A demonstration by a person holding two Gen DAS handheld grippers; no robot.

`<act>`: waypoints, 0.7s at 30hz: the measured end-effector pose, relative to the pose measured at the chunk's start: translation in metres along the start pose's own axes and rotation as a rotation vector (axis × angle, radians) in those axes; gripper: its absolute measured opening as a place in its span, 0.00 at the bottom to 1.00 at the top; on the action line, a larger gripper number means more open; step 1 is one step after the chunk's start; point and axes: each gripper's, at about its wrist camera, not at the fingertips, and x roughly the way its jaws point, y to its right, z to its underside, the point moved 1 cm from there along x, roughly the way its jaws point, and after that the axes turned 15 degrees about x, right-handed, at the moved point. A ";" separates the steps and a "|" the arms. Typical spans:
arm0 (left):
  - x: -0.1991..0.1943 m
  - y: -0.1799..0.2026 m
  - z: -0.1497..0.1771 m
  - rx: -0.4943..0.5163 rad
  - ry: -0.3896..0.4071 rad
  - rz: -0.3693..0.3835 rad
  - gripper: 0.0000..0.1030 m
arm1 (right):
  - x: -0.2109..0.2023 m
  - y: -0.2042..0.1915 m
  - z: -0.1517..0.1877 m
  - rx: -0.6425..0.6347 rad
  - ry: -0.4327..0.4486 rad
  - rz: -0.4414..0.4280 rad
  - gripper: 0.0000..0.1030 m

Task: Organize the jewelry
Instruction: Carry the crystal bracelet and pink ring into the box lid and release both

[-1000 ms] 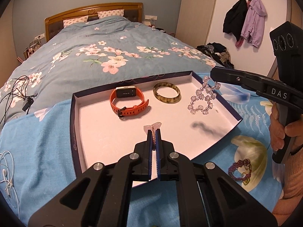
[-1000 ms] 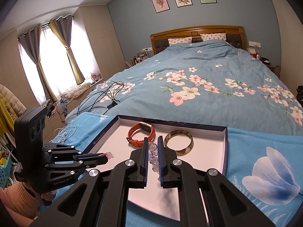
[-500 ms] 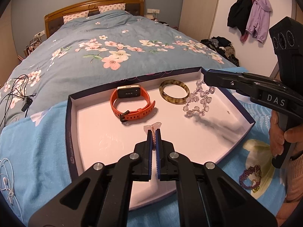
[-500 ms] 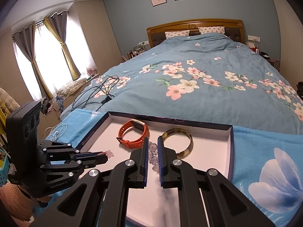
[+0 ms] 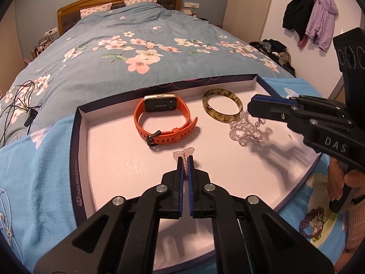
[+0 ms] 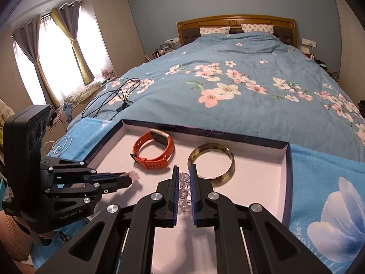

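Observation:
A white tray (image 5: 109, 159) with a dark rim lies on the bed and shows in both views, its floor (image 6: 257, 173) pale in the right wrist view. In it lie an orange smartwatch (image 5: 163, 121) (image 6: 155, 148) and a tortoiseshell bangle (image 5: 222, 107) (image 6: 211, 163). My left gripper (image 5: 185, 159) (image 6: 130, 177) is shut on a thin pink beaded bracelet with a pale charm (image 5: 184, 154) (image 6: 134, 175), low over the tray's middle. My right gripper (image 6: 183, 171) (image 5: 251, 109) is shut on a clear crystal bead bracelet (image 5: 249, 132) (image 6: 184, 190), which hangs down onto the tray beside the bangle.
A purple and gold beaded bracelet (image 5: 312, 223) lies on the light blue cloth (image 5: 41, 182) right of the tray. Black cables (image 5: 18, 105) and white earphones (image 5: 4, 228) lie at left. The floral duvet (image 6: 239, 86) stretches behind.
My right gripper has lowered the crystal bracelet from above the tray's right rim down onto the tray floor by the bangle. My left gripper has moved closer over the tray, still holding the pink bracelet.

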 end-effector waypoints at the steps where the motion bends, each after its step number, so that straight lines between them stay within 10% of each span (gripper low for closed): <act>1: 0.002 -0.001 -0.001 -0.002 -0.002 0.001 0.03 | 0.002 0.000 0.001 0.000 -0.006 0.003 0.08; 21: -0.052 -0.008 0.009 -0.024 0.123 -0.080 0.43 | -0.072 0.006 0.028 0.023 0.050 -0.055 0.29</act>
